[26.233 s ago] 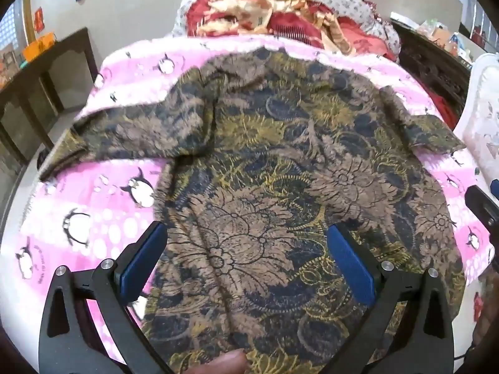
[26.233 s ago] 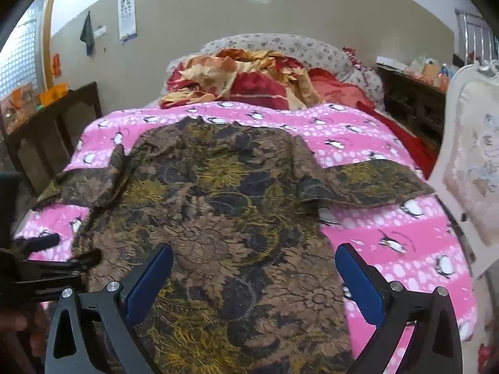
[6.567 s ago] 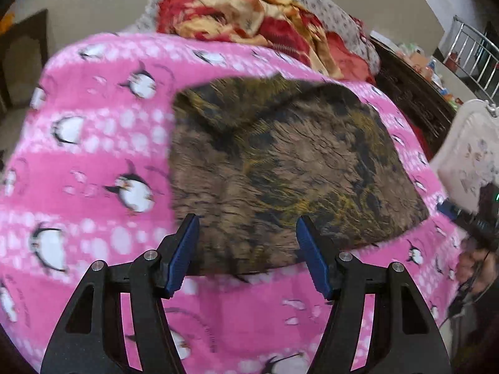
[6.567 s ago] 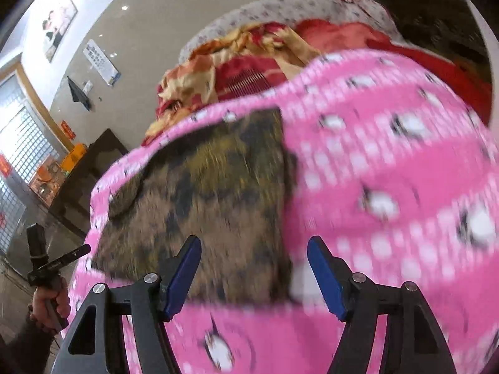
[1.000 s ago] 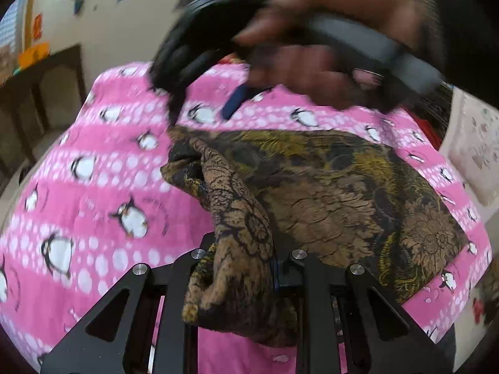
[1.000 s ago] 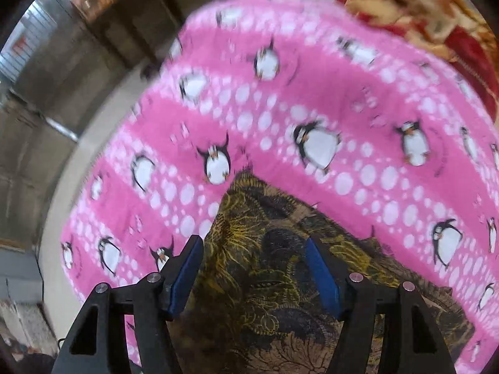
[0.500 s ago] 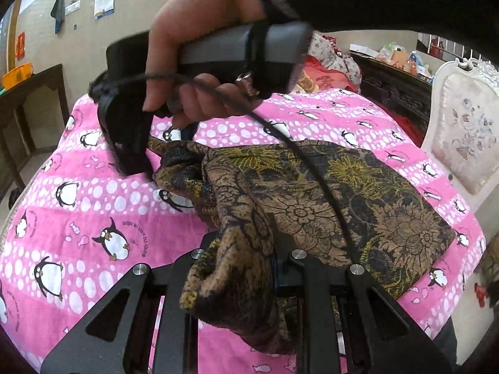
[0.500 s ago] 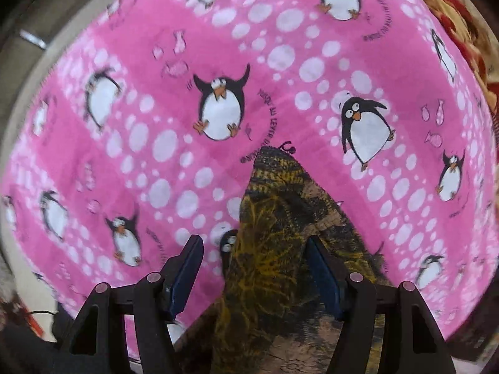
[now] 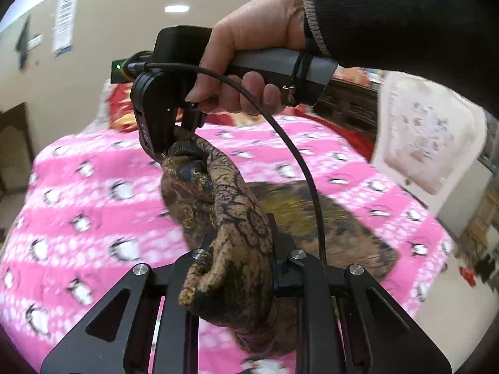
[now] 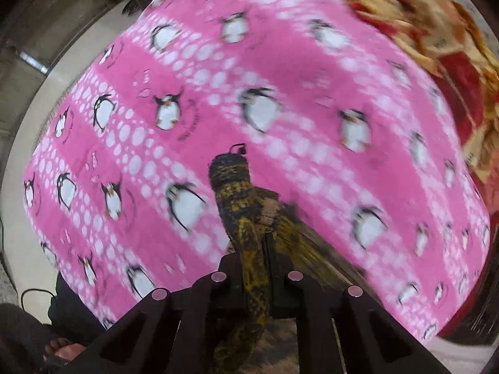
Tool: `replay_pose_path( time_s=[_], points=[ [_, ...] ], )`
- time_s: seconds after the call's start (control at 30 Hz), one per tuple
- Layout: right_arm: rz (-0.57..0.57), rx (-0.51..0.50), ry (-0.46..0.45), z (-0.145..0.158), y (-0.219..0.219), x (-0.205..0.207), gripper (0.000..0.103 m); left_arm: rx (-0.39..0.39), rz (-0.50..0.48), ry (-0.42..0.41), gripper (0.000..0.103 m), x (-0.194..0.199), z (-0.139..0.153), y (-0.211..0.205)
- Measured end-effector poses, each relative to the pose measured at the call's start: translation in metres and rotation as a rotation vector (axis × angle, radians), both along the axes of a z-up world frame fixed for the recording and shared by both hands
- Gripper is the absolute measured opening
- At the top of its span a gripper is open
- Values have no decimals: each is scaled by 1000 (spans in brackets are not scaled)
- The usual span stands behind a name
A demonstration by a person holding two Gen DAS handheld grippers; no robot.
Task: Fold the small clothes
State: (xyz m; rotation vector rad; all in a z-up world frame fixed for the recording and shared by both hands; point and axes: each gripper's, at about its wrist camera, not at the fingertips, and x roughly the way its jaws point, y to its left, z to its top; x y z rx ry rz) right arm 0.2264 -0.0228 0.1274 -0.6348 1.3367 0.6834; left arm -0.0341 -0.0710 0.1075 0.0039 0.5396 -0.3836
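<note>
Here, both the left gripper (image 9: 241,268) and right gripper (image 10: 254,258) clench the batik garment's (image 9: 230,218) edge above the pink penguin blanket (image 9: 93,205); uneven lifting could undo earlier folds.

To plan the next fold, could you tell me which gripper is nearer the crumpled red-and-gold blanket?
Right. The right gripper pinches the brown patterned garment just before the blanket; the left gripper holds it farther back.
</note>
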Motion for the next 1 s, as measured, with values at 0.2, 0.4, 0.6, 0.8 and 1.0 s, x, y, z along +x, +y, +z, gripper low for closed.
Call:
replay_pose_path(
  time_s=[0.2,0.4,0.6,0.8,1.0],
  points=[
    [-86,45,-8,0,-86,14,7,29,-132,30,18,8,-4,-77],
    [-181,81,23,-31,-170,20,7,59,-218,79,18,18,-13,-145],
    [-261,170,22,-74,-223,30,8,177,-242,163,18,26,-60,-196],
    [-430,250,-31,-102,-271,31,34,211,-313,223,27,6,-68,-199],
    [-543,484,-298,-30,-337,-26,54,52,-295,196,30,-7,-27,-122]
  ],
)
